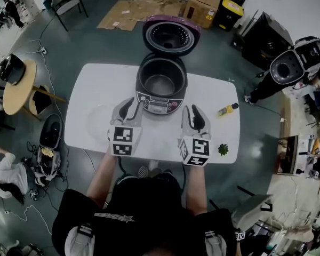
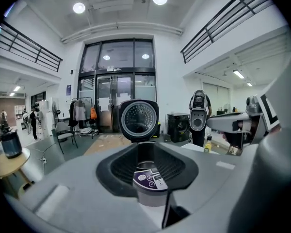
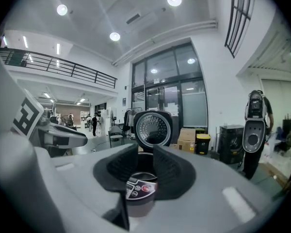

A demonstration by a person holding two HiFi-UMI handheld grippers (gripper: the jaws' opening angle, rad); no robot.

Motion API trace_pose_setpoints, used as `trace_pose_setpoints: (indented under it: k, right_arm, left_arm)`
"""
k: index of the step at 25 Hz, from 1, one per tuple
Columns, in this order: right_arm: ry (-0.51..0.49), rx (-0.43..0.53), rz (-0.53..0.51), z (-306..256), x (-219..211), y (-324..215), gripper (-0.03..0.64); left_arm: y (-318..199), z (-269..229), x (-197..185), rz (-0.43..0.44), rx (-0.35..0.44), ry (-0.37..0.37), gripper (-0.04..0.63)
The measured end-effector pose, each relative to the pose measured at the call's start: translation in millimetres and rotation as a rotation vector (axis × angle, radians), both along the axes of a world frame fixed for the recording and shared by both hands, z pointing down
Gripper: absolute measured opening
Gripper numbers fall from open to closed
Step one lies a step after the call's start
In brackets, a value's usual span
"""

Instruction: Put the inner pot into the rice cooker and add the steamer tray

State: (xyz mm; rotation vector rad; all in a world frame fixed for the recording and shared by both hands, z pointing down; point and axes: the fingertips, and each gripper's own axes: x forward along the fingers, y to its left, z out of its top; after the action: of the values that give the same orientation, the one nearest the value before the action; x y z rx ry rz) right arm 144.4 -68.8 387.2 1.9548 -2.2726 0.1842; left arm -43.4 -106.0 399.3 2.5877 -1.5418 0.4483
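While rice cooker (image 1: 159, 103) stands lid-up just ahead, left claw (image 1: 129, 103), right claw (image 1: 193, 110) narrowly parted, empty.

Rice cooker (image 2: 146, 179) body mostly hidden by jaws in both gripper views, pale round thing (image 1: 98, 120) at left of table (image 1: 96, 79) too faint to identify, small green item (image 1: 223, 149) near right too small to tell.

Nothing legible anywhere. Button panel (image 1: 159, 105) on the rice cooker (image 1: 140, 81), centre of frame, too small to read; white print on the dark shirt (image 1: 149, 220), bottom, too blurred to read.
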Motion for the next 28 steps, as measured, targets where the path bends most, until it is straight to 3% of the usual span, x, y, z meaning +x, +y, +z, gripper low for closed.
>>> trace_pose_setpoints:
  k: [9, 15, 22, 28]
  right_arm:
    - [-0.003, 0.008, 0.040, 9, -18, 71, 0.006]
    - [-0.007, 0.001, 0.009, 11, -38, 95, 0.006]
    - [0.008, 0.014, -0.107, 6, -83, 82, 0.006]
    - [0.005, 0.004, -0.250, 13, -146, 59, 0.006]
  left_arm:
    - [67, 5, -13, 0.029, 0.018, 0.002, 0.022]
    - [93, 7, -35, 0.001, 0.011, 0.009, 0.011]
    - [101, 4, -77, -0.096, 0.025, 0.019, 0.011]
    - [103, 9, -137, -0.239, 0.021, 0.007, 0.011]
